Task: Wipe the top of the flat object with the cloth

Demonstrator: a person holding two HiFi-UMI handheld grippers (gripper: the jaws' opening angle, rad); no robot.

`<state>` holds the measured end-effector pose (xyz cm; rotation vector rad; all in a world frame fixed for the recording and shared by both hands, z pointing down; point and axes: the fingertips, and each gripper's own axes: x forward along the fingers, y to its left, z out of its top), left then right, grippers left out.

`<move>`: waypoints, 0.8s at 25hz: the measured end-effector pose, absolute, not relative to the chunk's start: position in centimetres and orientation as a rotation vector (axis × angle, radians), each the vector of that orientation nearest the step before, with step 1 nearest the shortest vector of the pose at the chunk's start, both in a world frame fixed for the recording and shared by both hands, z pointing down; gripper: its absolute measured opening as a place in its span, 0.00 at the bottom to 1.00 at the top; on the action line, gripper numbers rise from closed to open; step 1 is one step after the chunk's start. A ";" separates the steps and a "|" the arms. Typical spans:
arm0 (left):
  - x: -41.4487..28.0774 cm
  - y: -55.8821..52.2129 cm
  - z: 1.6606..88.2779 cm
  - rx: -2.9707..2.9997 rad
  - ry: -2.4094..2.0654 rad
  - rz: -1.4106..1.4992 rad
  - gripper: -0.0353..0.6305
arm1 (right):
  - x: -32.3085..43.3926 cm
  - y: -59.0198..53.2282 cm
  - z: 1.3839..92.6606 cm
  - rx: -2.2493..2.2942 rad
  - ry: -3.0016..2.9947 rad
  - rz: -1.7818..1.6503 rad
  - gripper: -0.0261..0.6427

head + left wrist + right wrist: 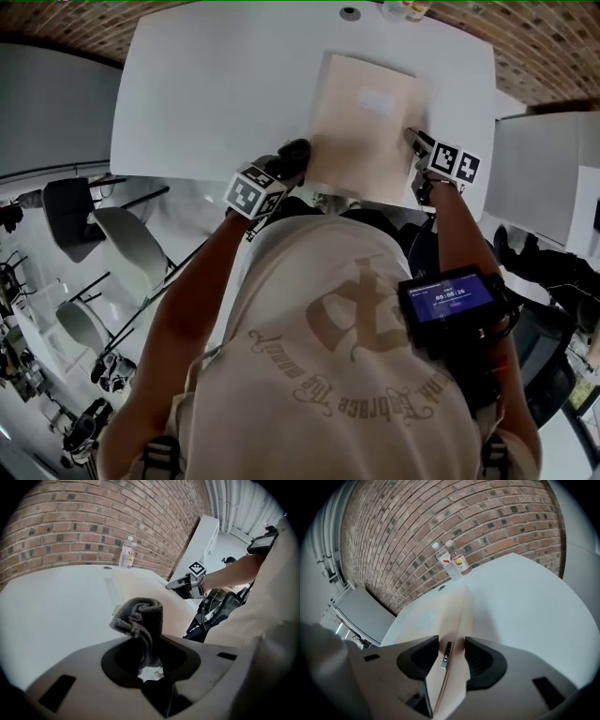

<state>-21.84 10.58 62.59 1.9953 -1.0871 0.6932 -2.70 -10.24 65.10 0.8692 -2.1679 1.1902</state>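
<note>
The left gripper (pixel 140 656) is clamped on the grey cloth (pixel 139 616) at the flat object (pixel 361 122)'s 8 o'clock corner. The right gripper (pixel 451 654) pinches its 4 o'clock edge.

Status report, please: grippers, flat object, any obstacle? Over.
Left gripper shut on cloth, at left edge of flat object. Right gripper shut on its right edge. Bottles stand far back, not in the way.

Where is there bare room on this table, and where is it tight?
Widest free patch: the left part of the table, between its left edge and the flat object. A narrower bare strip lies between it and the bottles at the far edge. Crowded: the near edge, where the left gripper holds the cloth and the right gripper clamps the flat object's right side.
</note>
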 end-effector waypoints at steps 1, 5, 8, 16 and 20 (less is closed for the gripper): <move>-21.7 11.0 62.6 1.976 -1.104 0.693 0.21 | -2.7 -10.3 65.1 0.869 -2.169 1.185 0.32; -21.2 12.5 62.8 1.907 -1.168 0.702 0.21 | -2.7 -10.4 65.1 0.858 -2.182 1.178 0.32; -21.0 13.7 62.8 1.867 -1.197 0.700 0.21 | -2.8 -10.3 65.2 0.841 -2.191 1.150 0.32; -22.0 17.3 63.0 1.665 -1.361 0.632 0.21 | -2.8 -10.4 65.0 0.778 -2.233 1.125 0.32; -24.4 19.1 64.8 1.459 -1.430 0.519 0.21 | -4.1 -10.4 66.1 0.755 -2.243 1.144 0.32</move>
